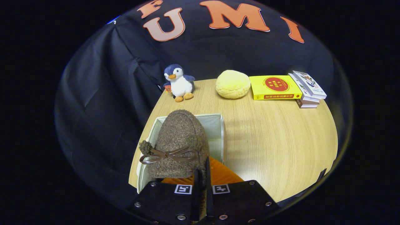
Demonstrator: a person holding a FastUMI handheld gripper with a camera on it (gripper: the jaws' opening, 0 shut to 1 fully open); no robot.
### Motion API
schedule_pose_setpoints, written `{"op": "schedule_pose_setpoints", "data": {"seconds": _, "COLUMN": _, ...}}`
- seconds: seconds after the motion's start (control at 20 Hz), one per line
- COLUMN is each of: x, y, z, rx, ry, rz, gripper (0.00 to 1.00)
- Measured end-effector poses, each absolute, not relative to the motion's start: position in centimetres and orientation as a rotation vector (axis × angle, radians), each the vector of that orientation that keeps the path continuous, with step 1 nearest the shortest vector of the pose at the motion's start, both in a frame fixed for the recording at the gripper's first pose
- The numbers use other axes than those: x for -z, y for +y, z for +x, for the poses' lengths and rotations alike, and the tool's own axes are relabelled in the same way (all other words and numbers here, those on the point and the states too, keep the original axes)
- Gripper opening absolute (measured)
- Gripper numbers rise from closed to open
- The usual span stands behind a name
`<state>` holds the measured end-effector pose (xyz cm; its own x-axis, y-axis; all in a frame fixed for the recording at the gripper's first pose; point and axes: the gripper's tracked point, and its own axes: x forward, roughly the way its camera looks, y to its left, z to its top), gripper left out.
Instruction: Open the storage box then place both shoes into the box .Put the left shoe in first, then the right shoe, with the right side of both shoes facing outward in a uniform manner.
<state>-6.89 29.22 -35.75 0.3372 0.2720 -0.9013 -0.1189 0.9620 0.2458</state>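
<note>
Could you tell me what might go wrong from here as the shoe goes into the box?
1. The tool pinches only the rear edge of the fuzzy brown loafer with a leather bow; a narrow hold like that may let it slip or twist.
2. The shoe hangs over the open white fabric storage box near its left wall, so it may snag that wall and land facing wrongly.

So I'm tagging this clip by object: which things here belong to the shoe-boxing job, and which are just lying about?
Part of the job:
- brown shoe, pinched in the gripper, over the box
- storage box, open

Lying about:
- toy penguin
- yellow cushion
- yellow book
- stack of books
- table
</note>
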Motion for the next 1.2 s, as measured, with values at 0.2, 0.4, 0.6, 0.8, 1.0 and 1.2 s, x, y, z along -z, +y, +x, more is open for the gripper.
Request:
{"op": "schedule_pose_setpoints", "data": {"seconds": 0.2, "x": 38.3, "y": 29.2, "z": -8.2, "rx": -0.222, "ry": 1.234, "rz": 0.101, "gripper": 0.15}}
{"op": "schedule_pose_setpoints", "data": {"seconds": 0.4, "x": 37.3, "y": 29.8, "z": -8.4, "rx": -0.276, "ry": 1.201, "rz": 0.101, "gripper": 0.35}}
{"op": "schedule_pose_setpoints", "data": {"seconds": 0.6, "x": 34.9, "y": 28.4, "z": -7.8, "rx": -0.325, "ry": 1.139, "rz": 0.102, "gripper": 0.57}}
{"op": "schedule_pose_setpoints", "data": {"seconds": 0.8, "x": 33.2, "y": 24.2, "z": -6.3, "rx": -0.325, "ry": 1.036, "rz": 0.017, "gripper": 0.71}}
{"op": "schedule_pose_setpoints", "data": {"seconds": 1.0, "x": 31.0, "y": 21.2, "z": -5.6, "rx": -0.338, "ry": 0.969, "rz": 0.056, "gripper": 0.81}}
{"op": "schedule_pose_setpoints", "data": {"seconds": 1.2, "x": 27.8, "y": 16.3, "z": -4.0, "rx": -0.313, "ry": 0.843, "rz": 0.068, "gripper": 0.86}}
